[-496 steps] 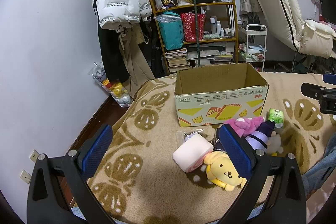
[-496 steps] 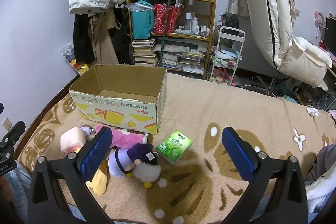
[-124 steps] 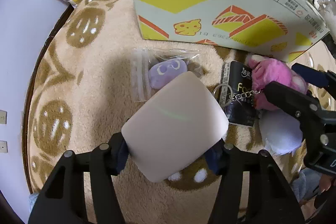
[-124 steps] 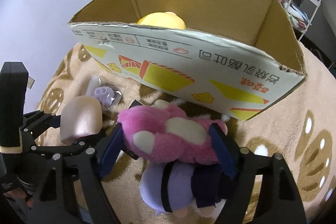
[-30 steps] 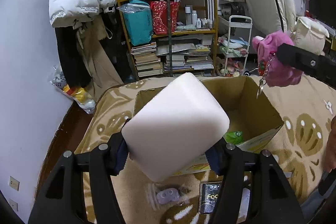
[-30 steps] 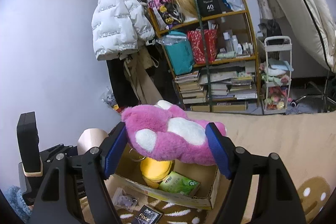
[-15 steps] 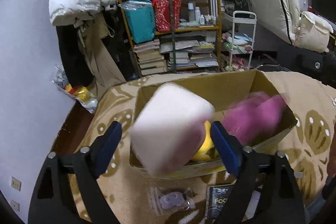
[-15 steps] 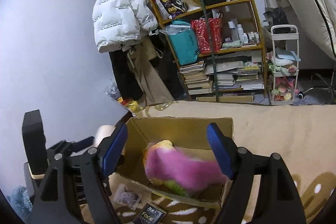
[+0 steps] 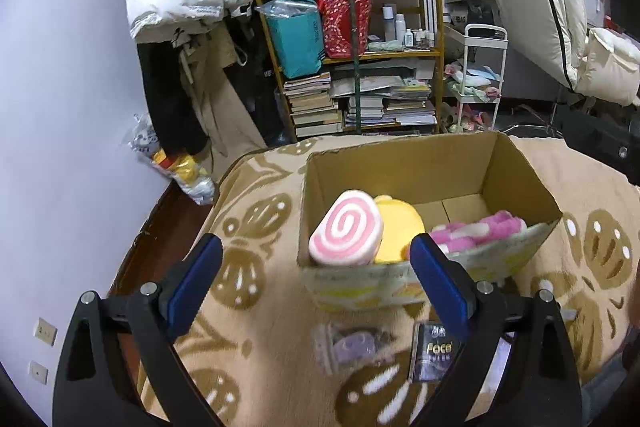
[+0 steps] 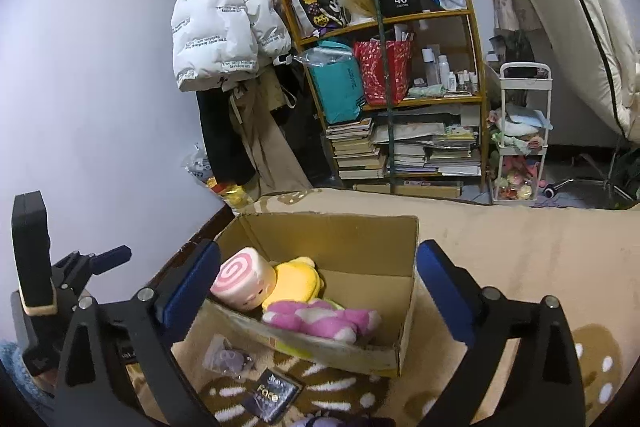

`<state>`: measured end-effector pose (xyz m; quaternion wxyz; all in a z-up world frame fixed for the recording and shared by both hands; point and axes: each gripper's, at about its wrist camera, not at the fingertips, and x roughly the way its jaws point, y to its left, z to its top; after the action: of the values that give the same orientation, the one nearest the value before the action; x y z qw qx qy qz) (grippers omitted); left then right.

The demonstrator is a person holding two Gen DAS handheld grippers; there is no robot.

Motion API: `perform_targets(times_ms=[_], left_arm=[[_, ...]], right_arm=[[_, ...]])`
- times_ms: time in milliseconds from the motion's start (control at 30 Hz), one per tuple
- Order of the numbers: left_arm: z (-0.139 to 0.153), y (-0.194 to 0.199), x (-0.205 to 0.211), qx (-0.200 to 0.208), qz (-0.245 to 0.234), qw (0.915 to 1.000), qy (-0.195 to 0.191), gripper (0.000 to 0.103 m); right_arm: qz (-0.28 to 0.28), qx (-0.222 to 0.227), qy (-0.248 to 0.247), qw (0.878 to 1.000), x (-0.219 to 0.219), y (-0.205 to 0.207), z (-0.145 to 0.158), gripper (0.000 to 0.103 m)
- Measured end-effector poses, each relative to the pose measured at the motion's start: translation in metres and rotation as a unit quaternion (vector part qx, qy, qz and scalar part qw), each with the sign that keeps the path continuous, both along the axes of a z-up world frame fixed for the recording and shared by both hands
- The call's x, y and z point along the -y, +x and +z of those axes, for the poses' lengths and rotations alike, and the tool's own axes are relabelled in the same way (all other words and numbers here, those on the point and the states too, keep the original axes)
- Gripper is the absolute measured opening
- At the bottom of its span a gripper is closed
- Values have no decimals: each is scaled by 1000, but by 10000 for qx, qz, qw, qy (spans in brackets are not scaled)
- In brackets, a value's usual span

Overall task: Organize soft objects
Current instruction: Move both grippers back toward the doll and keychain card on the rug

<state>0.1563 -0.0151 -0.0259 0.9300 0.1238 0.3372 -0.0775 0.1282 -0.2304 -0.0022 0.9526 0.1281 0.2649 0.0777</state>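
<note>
Three plush toys lie in the cardboard box (image 9: 516, 171): pink swirl-roll cushion (image 9: 346, 229), yellow plush (image 10: 298, 283), pink plush (image 10: 320, 319). Left gripper (image 9: 316, 283) and right gripper (image 10: 318, 287) gape, grasping nothing. At the box's 6 o'clock, a bagged purple plush (image 10: 228, 357) awaits sorting.

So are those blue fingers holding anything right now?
Nothing. The left gripper and right gripper are open; the pink swirl cushion and pink plush lie in the box.
</note>
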Motion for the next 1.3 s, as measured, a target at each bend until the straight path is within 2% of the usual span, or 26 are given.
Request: perform_targets(times_ms=[433,733,833,1100,1233,1300], left_arm=[[16,-44,-18,-304,98,9994,92,94],[6,-63,-30,-608,281,9977,43,94],[1,-63,-31,-788,272,9965,-7,94],[-11,-51,-33,-964,361,9947,7,94],[-21,-43,-30,-990,407,9939,259,94],[-27,-39,-29,-1088,375,9930,254,94]], right_arm=[[-55,-304,-34,9995,0,-35,3,103],[-220,-862,-23,9960,1,-51,-11,103],[-290,-1006,-21,9945,3,-53,-17,103],[-337,-1367,-204,9898,1,-46,-34,103],[-338,-1661,-262,9852,-2,-36,-48,103],[-343,-1802,-268,9827,-3,-33,-55,103]])
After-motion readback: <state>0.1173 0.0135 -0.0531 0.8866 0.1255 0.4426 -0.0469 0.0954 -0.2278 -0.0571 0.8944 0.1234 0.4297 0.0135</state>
